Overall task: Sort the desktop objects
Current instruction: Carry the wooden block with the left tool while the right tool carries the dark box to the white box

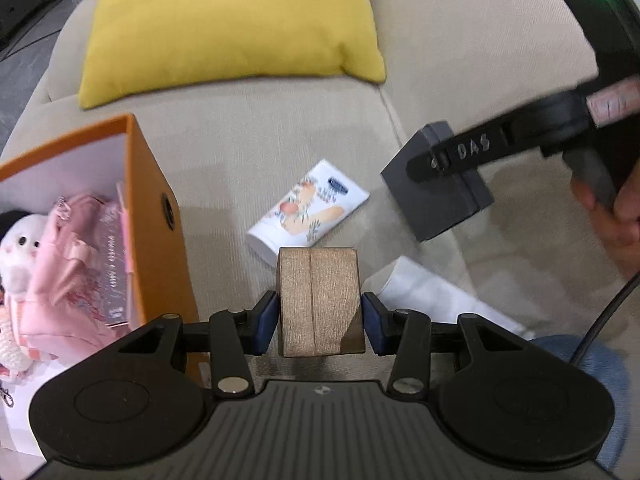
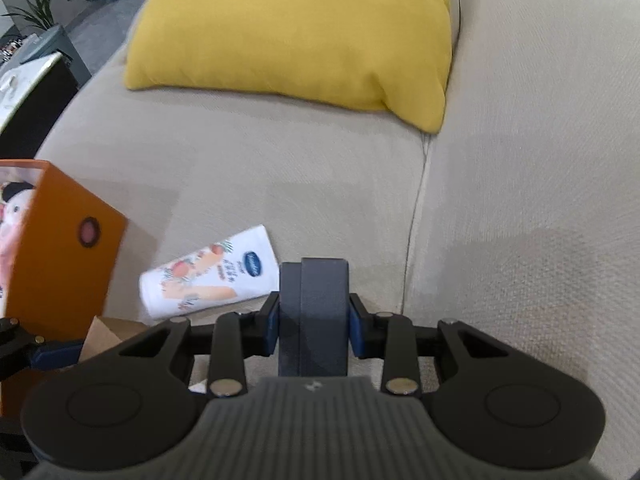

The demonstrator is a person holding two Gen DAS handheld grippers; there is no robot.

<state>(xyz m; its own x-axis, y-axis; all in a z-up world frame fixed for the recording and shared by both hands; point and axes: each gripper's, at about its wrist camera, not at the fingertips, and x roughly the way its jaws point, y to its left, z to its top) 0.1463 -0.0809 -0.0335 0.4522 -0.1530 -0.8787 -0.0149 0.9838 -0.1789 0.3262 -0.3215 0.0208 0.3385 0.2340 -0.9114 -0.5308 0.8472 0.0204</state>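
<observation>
Two handheld grippers over a beige sofa seat, each holding a small box beside an open orange storage box.

The left gripper point(image 1: 320, 312) clamps a gold-brown textured box point(image 1: 320, 300) between its blue pads, close to the orange storage box point(image 1: 154, 216) at the seat's left side, which already holds a pink plush bag point(image 1: 68, 264) and a white soft toy point(image 1: 18, 248); that box looks like the sorting destination. The right gripper point(image 2: 314, 320) holds a dark grey box point(image 2: 314, 312) lifted clear of the cushion, apparently for carrying over. A printed white tube point(image 2: 208, 276) lies loose on the seat between the grippers, still unsorted. A yellow cushion point(image 2: 296, 36) rests at the seat's back edge.
</observation>
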